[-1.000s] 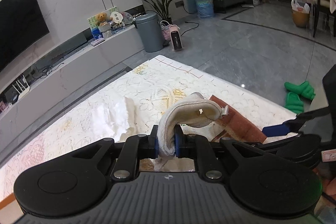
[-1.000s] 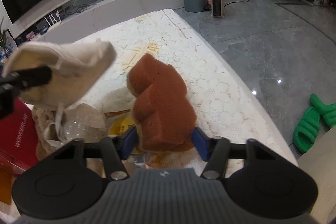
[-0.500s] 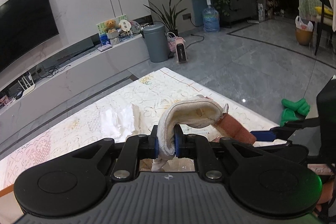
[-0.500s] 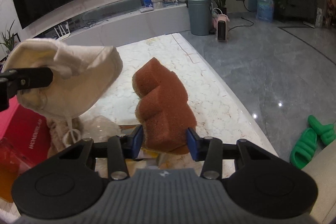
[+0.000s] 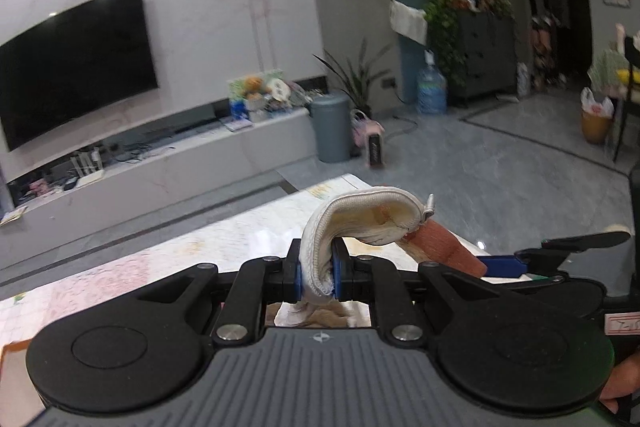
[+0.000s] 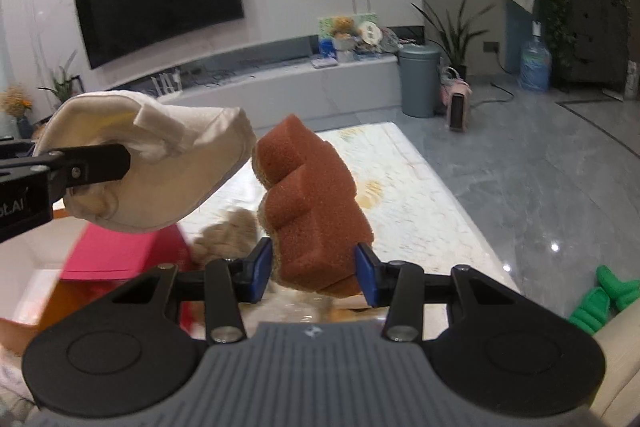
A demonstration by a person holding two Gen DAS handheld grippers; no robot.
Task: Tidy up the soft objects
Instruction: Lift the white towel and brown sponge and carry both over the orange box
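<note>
My left gripper (image 5: 316, 273) is shut on a folded cream cloth pouch (image 5: 360, 213) and holds it up above the table. The pouch also shows at the left of the right wrist view (image 6: 160, 163), pinched by the left gripper's fingers (image 6: 92, 163). My right gripper (image 6: 314, 273) is shut on a rust-brown sponge (image 6: 312, 203) and holds it up beside the pouch. The sponge's tip shows in the left wrist view (image 5: 444, 243) next to the right gripper's blue pad (image 5: 500, 263).
The table with its pale patterned cloth (image 6: 400, 179) lies below. A pink-red box (image 6: 120, 251) and a tan fuzzy object (image 6: 228, 235) sit on it at the left. Green slippers (image 6: 600, 299) lie on the floor at the right.
Both grippers have risen and tilted up with their loads. The table has dropped lower in both views and more of the room shows.
</note>
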